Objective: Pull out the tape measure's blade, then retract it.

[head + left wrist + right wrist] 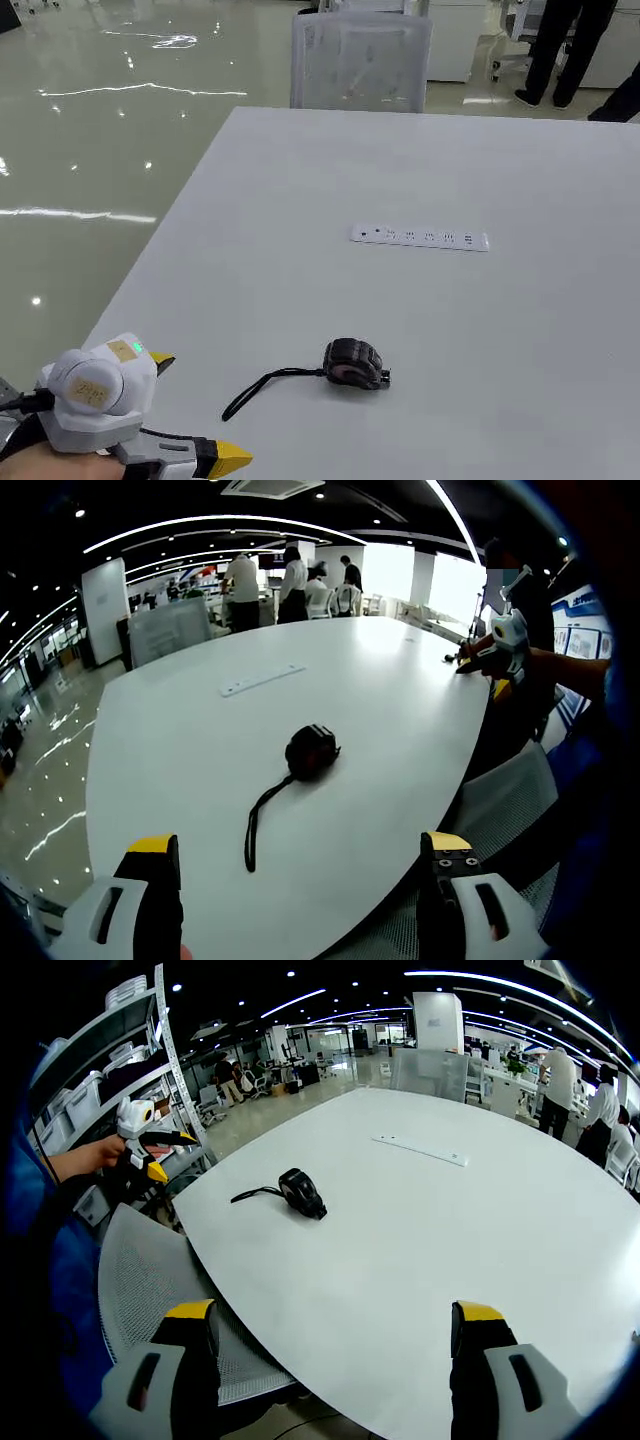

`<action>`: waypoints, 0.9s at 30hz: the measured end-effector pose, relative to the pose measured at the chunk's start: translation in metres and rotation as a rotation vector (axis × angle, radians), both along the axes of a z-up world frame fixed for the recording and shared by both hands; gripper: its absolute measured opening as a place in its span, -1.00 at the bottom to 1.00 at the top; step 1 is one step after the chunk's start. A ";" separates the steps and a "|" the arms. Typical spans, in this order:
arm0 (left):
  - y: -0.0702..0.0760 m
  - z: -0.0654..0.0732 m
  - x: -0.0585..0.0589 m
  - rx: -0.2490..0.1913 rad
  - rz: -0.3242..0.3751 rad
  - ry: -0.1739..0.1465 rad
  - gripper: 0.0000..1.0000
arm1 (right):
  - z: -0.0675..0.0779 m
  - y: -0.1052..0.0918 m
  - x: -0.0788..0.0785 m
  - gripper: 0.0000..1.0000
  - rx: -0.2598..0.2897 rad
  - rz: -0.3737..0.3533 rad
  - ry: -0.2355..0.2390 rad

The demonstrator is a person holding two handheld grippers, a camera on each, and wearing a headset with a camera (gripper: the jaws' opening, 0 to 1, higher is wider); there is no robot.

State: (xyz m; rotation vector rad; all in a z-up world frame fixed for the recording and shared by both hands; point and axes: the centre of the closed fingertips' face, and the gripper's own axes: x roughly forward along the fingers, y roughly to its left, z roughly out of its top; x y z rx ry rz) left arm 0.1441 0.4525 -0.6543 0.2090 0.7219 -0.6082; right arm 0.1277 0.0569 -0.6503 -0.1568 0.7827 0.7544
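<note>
A dark tape measure (353, 363) lies on the white table (420, 160) with its black wrist strap (260, 388) curling off to the left, blade retracted. My left gripper (195, 408) hovers open at the table's near left edge, a short way from the strap, nothing between its jaws. The left gripper view puts the tape measure (312, 750) ahead of the open left gripper (300, 845). Seen from the right gripper view, the tape measure (302, 1192) sits well beyond my open, empty right gripper (335, 1312), which is off the table's edge.
A white power strip (420, 237) lies flat beyond the tape measure. A mesh chair (360, 60) stands at the far edge, and another mesh chair (150, 1290) is below the near edge. People stand at the back right (565, 50).
</note>
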 end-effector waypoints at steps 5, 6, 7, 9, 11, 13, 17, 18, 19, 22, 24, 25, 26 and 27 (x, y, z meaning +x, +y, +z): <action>-0.004 -0.003 0.004 0.009 -0.020 0.003 0.90 | -0.003 0.005 0.003 0.80 -0.008 0.027 -0.004; -0.005 -0.003 0.005 0.007 -0.022 0.002 0.88 | -0.004 0.005 0.004 0.79 -0.010 0.029 -0.004; -0.007 -0.003 0.006 0.005 -0.025 0.002 0.86 | -0.004 0.006 0.005 0.79 -0.009 0.030 -0.005; -0.009 -0.004 0.007 0.006 -0.031 0.005 0.84 | -0.003 0.007 0.007 0.78 -0.003 0.032 -0.006; -0.011 -0.004 0.009 -0.006 -0.036 0.010 0.83 | -0.004 0.010 0.009 0.78 0.000 0.038 -0.004; -0.015 -0.005 0.011 0.003 -0.046 0.012 0.82 | -0.005 0.010 0.011 0.76 0.000 0.043 -0.001; -0.021 -0.008 0.016 -0.004 -0.058 0.013 0.81 | -0.008 0.013 0.014 0.75 -0.007 0.059 -0.004; -0.023 -0.009 0.018 -0.002 -0.059 0.014 0.81 | -0.008 0.014 0.015 0.74 -0.010 0.063 -0.004; -0.024 -0.010 0.019 -0.001 -0.060 0.014 0.81 | -0.009 0.014 0.015 0.74 -0.012 0.066 -0.005; -0.028 -0.011 0.023 -0.008 -0.064 0.016 0.80 | -0.009 0.016 0.018 0.74 -0.005 0.066 -0.004; -0.031 -0.014 0.025 -0.003 -0.072 0.018 0.80 | -0.010 0.018 0.020 0.73 -0.005 0.071 -0.004; -0.033 -0.015 0.027 -0.005 -0.075 0.020 0.80 | -0.012 0.019 0.021 0.73 -0.004 0.071 -0.002; -0.035 -0.015 0.027 -0.007 -0.080 0.021 0.80 | -0.012 0.019 0.022 0.73 -0.004 0.073 -0.003; -0.036 -0.017 0.028 -0.004 -0.086 0.023 0.80 | -0.013 0.020 0.023 0.72 -0.005 0.076 -0.003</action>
